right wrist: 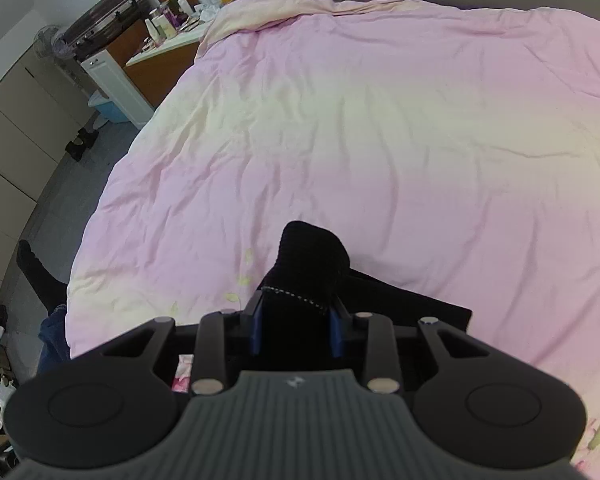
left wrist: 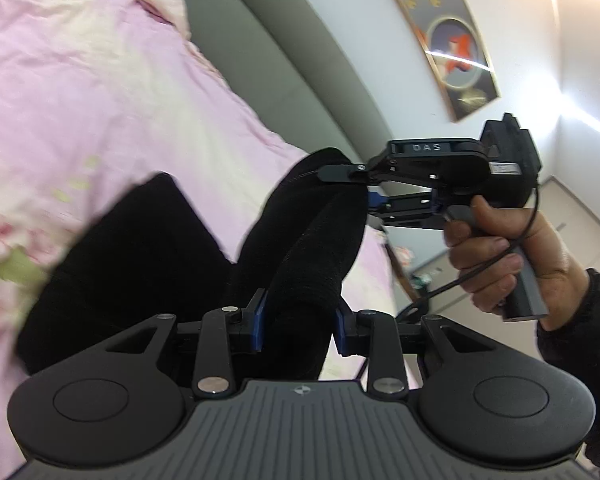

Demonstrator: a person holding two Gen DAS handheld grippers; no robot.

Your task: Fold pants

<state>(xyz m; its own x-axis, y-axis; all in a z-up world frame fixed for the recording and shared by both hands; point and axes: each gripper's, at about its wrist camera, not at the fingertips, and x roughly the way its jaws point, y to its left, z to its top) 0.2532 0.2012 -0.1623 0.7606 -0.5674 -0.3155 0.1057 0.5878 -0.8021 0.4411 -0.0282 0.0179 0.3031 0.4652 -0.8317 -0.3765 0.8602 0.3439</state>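
The black pants [left wrist: 140,248] hang over the pink bed cover [left wrist: 80,80], lifted at one end. My left gripper [left wrist: 300,324] is shut on a thick bunched fold of the pants. My right gripper [left wrist: 360,190], held by a hand, is shut on the pants' edge just beyond it. In the right wrist view, the right gripper [right wrist: 298,328] clamps the black pants [right wrist: 312,264], which stick up past its blue pads; the rest of the cloth trails down to the right onto the bed cover [right wrist: 380,140].
A grey headboard [left wrist: 284,64] and a framed picture [left wrist: 452,44] on the wall lie behind. A cluttered bedside desk [right wrist: 160,52], cabinets [right wrist: 16,120] and clothes on the floor [right wrist: 40,276] sit left of the bed.
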